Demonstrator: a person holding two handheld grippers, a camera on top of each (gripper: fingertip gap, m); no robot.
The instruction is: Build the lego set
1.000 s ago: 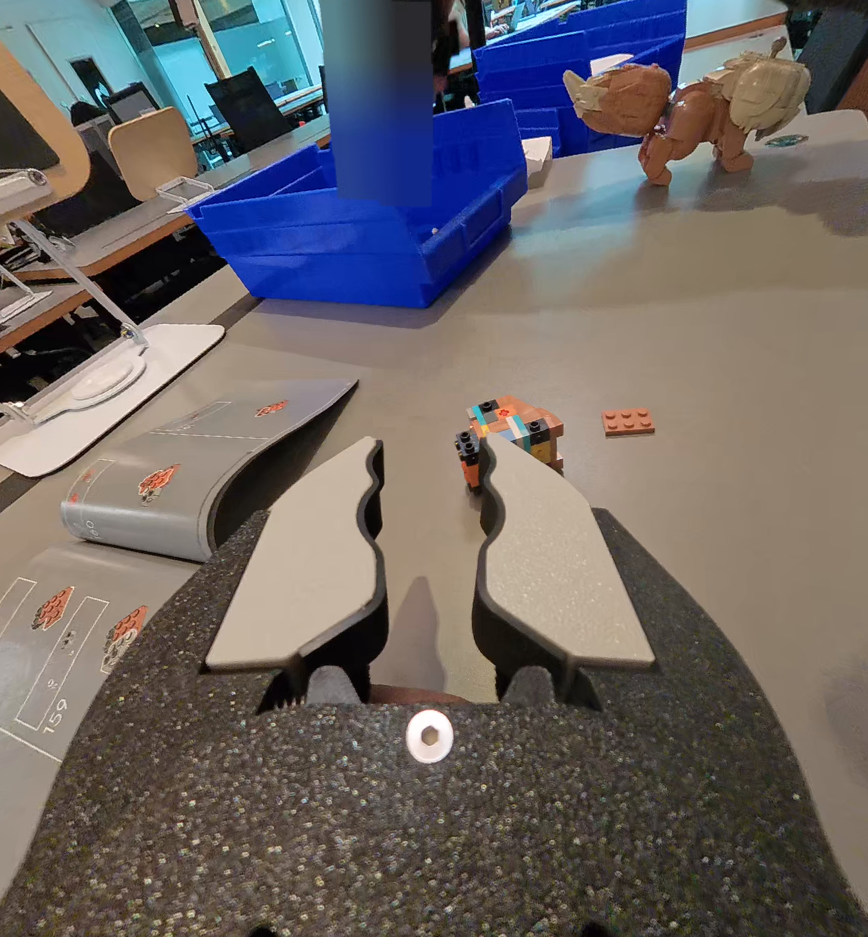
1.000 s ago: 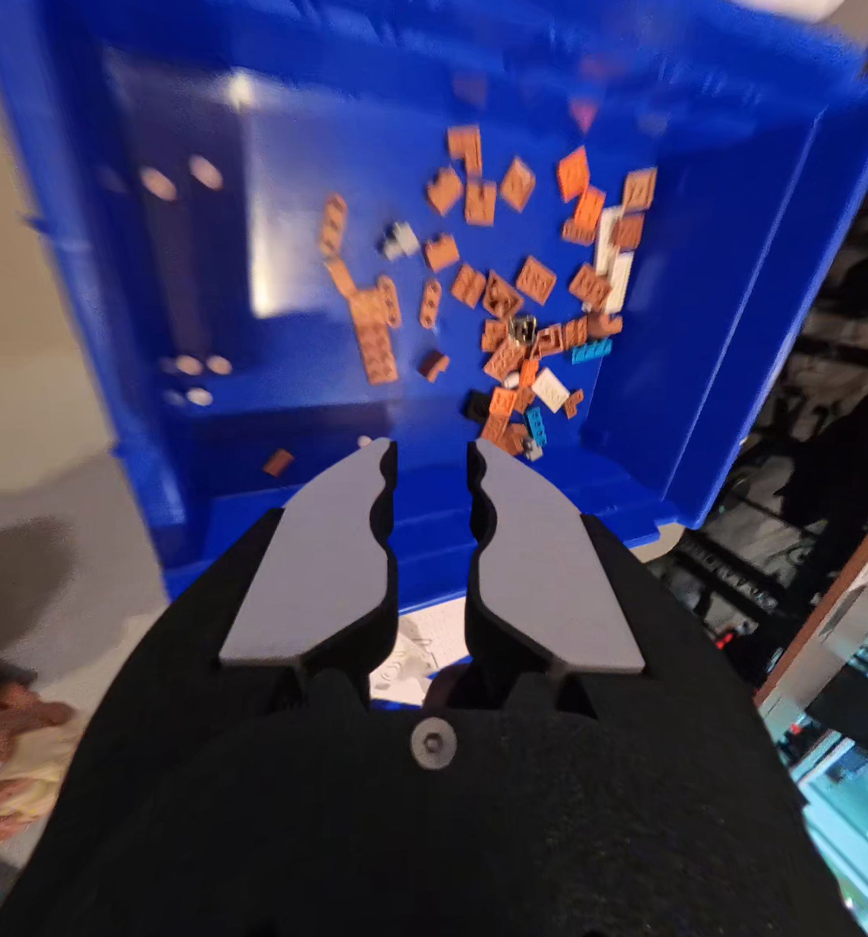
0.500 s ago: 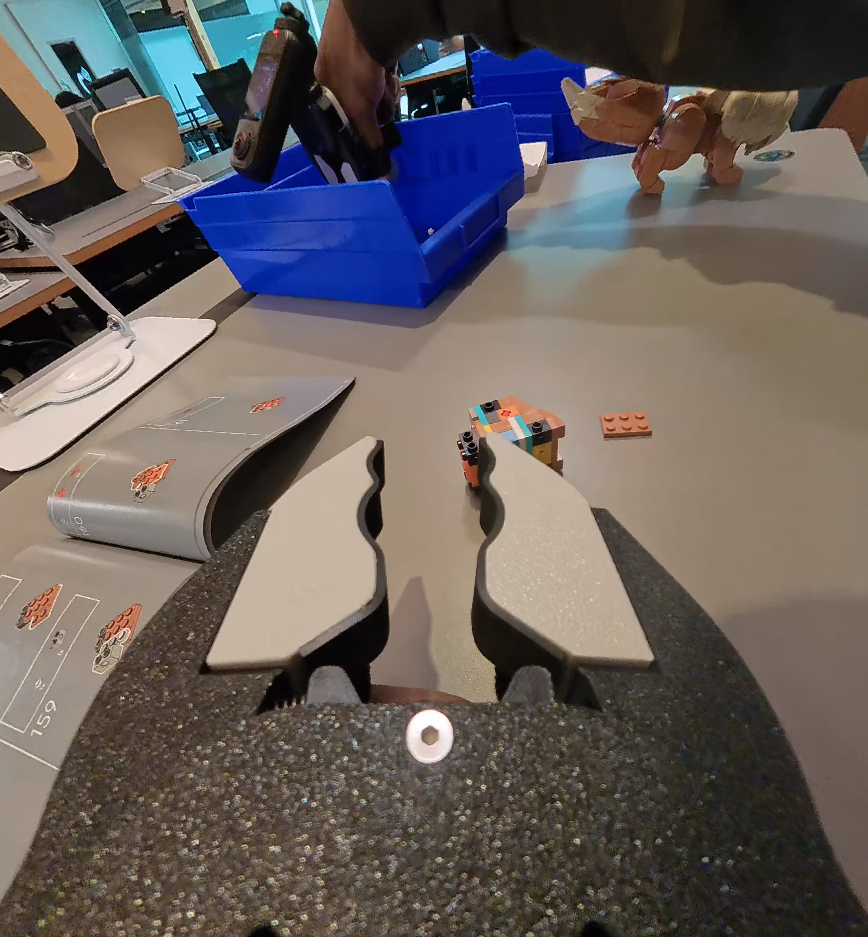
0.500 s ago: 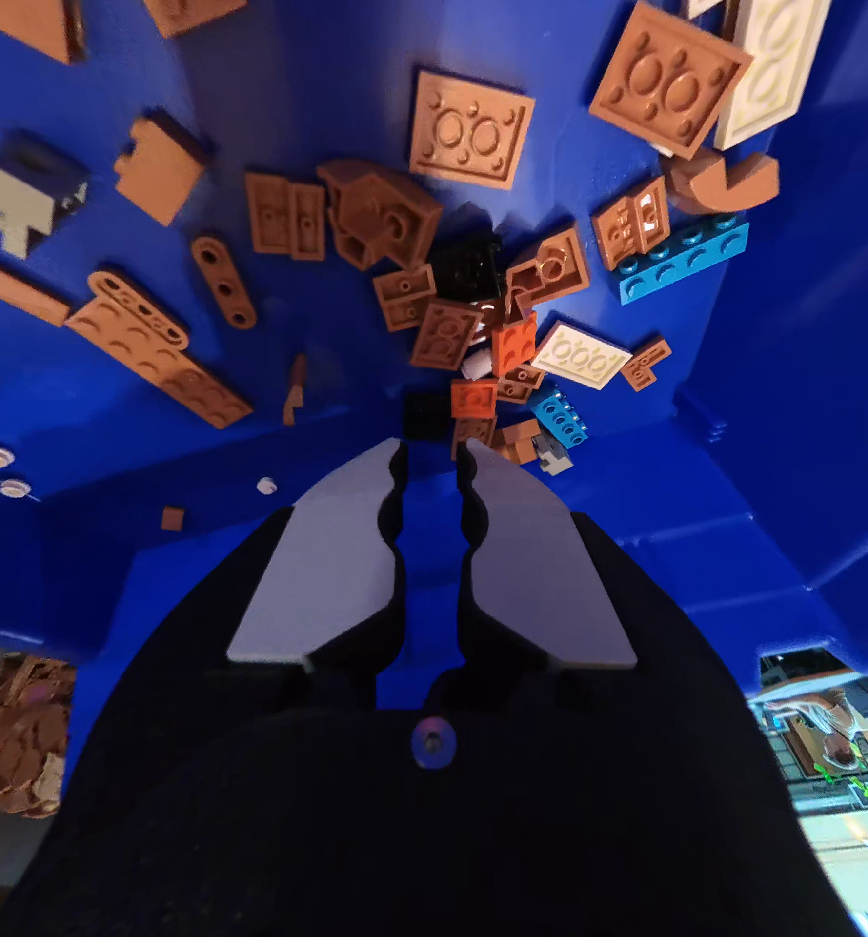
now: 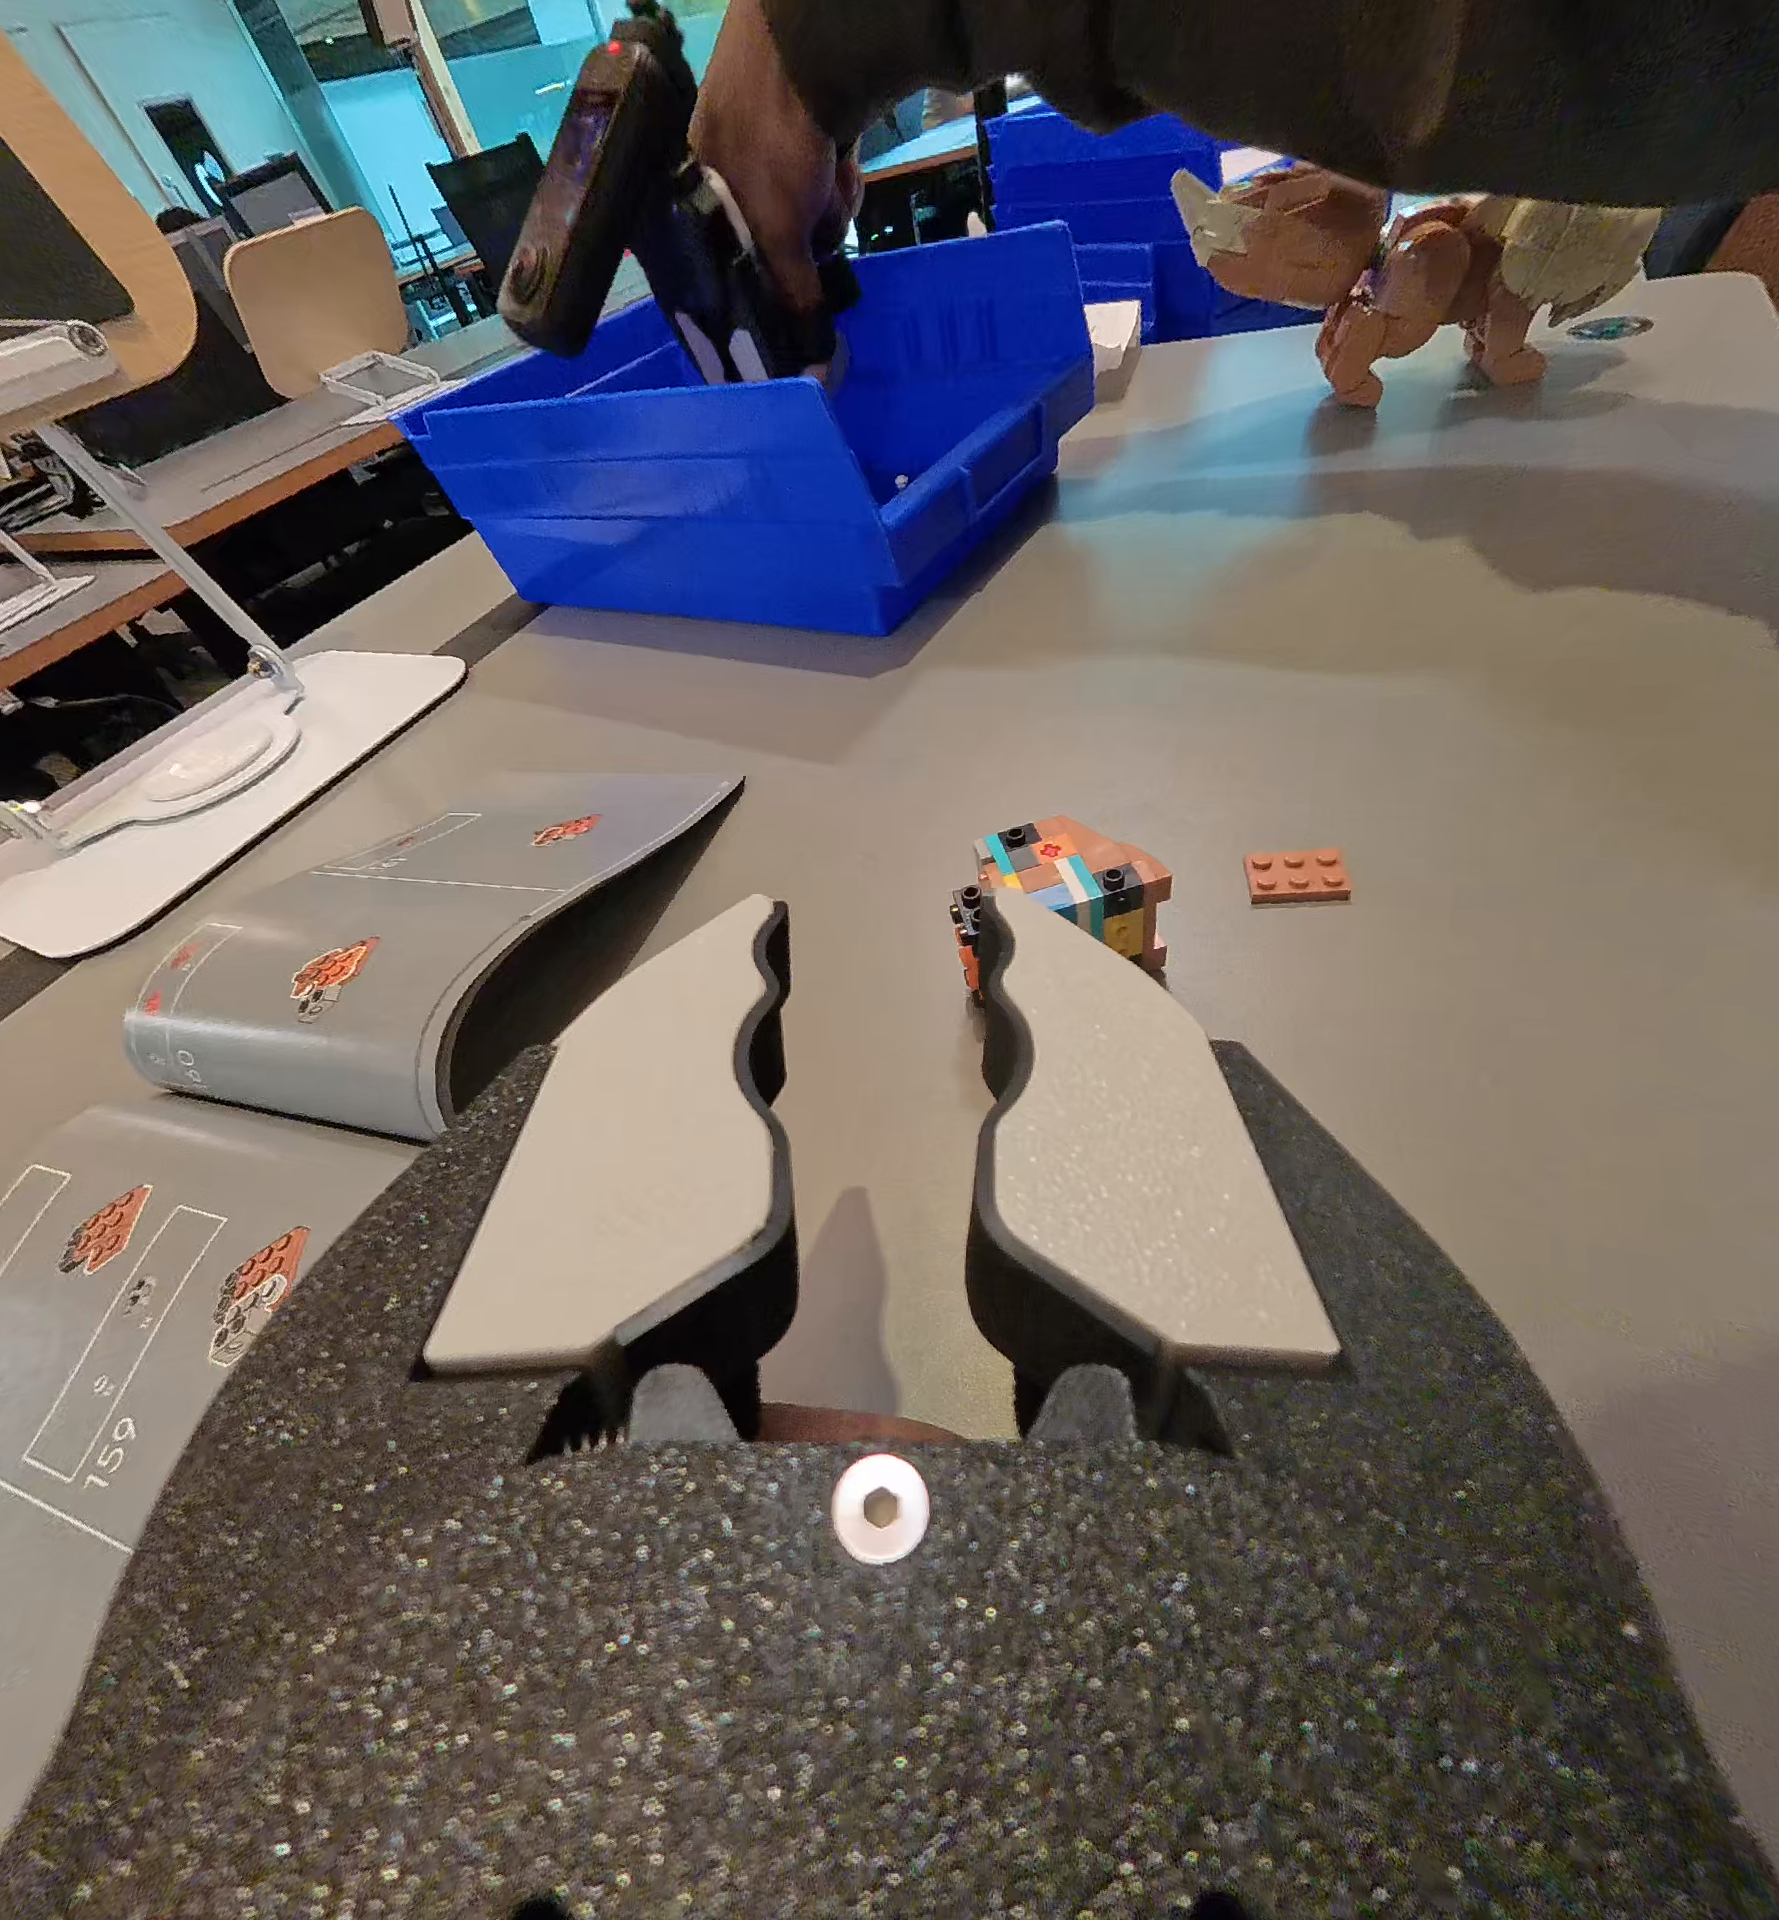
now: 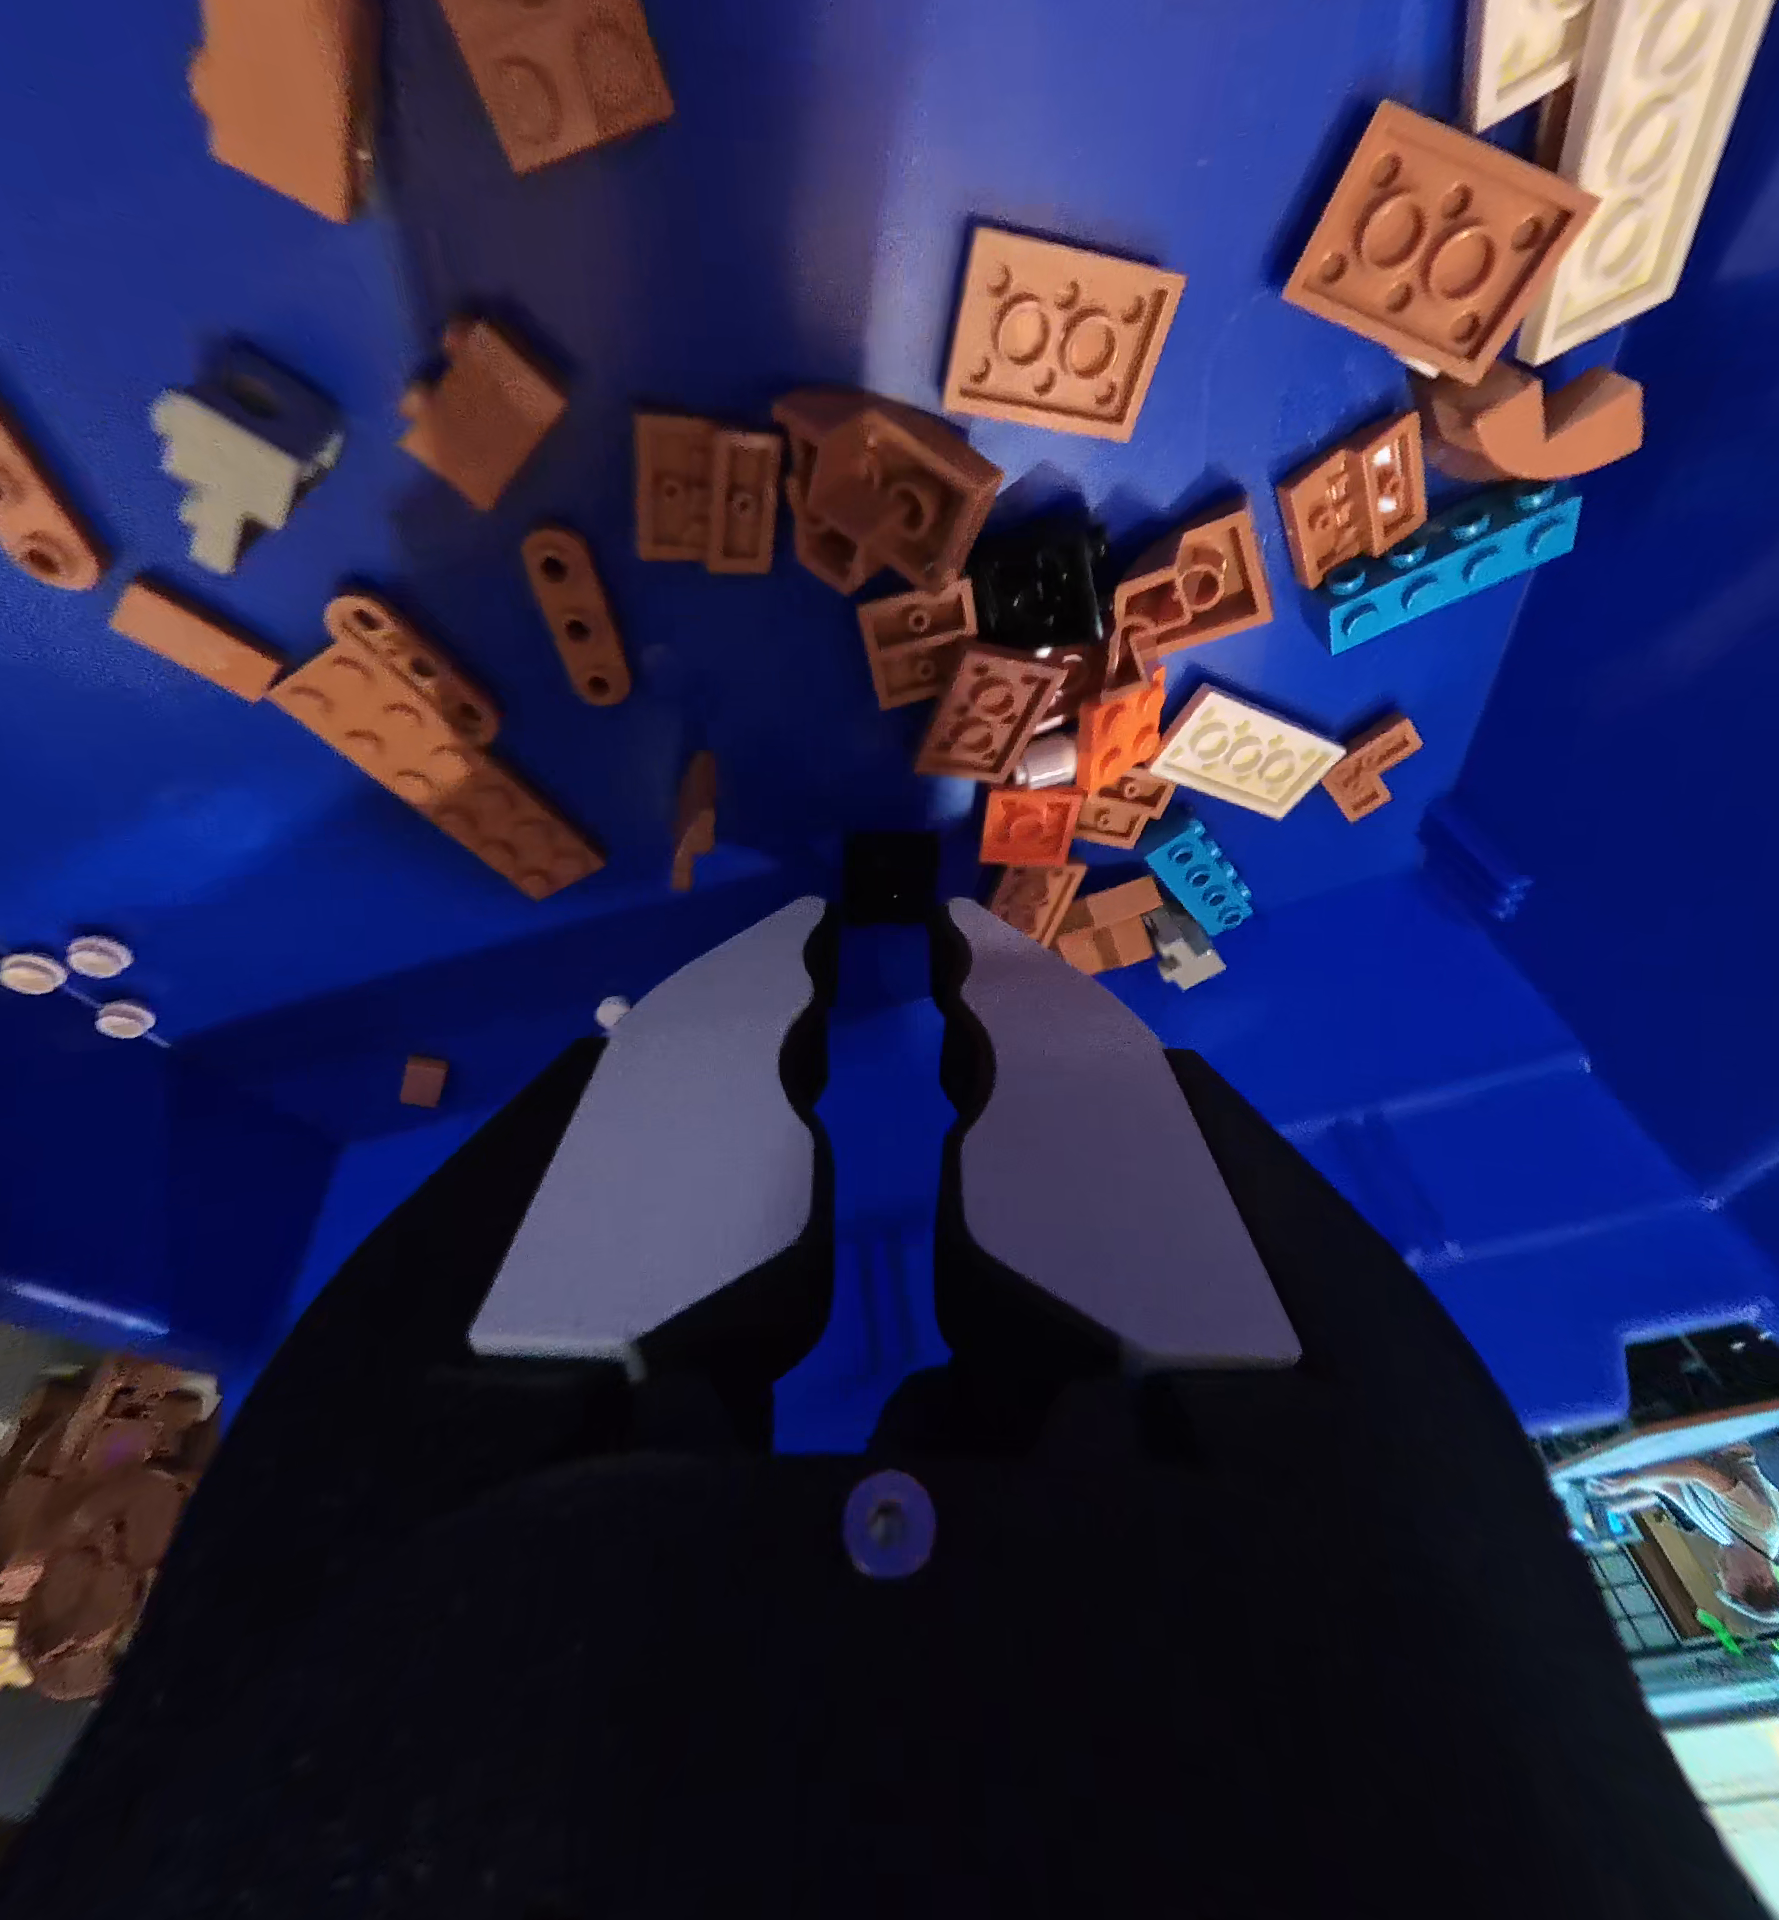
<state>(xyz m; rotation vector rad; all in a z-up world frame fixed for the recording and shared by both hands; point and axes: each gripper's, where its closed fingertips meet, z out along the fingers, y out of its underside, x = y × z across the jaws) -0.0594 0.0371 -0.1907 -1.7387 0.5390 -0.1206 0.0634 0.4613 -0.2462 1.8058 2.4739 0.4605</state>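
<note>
We hold the left gripper point(image 5: 885, 940) low over a grey table point(image 5: 1384, 727), its two grey fingers spread apart with bare tabletop showing in the gap and nothing between them. Just past the tip of its right finger sits a small half-built lego assembly point(image 5: 1067, 899), brown with teal, yellow and black pieces; the fingertip hides its near corner, so we cannot tell whether they touch. To the right of that assembly, a little apart, lies a flat brown plate point(image 5: 1297, 875) with studs up. To the left of the fingers an open instruction booklet point(image 5: 365, 966) curls upward on the table. Farther ahead and slightly left stands a blue bin point(image 5: 719, 509), and a hand point(image 5: 771, 166) lowers the right gripper point(image 5: 750, 343) into it. Ahead to the right stands a finished brown and cream lego animal point(image 5: 1404, 270).

Inside the bin, the right gripper point(image 6: 880, 914) has its fingers set narrowly apart, and a small black piece point(image 6: 890, 878) sits right at the fingertips, filling the gap; we cannot tell whether it is pinched or only lies behind them. Beyond and to the right of the tips lies a heap of loose bricks point(image 6: 1051, 644), mostly brown, with orange, cream, black and bright blue ones; more brown plates are scattered to the left on the bin floor point(image 6: 656, 260)
</note>
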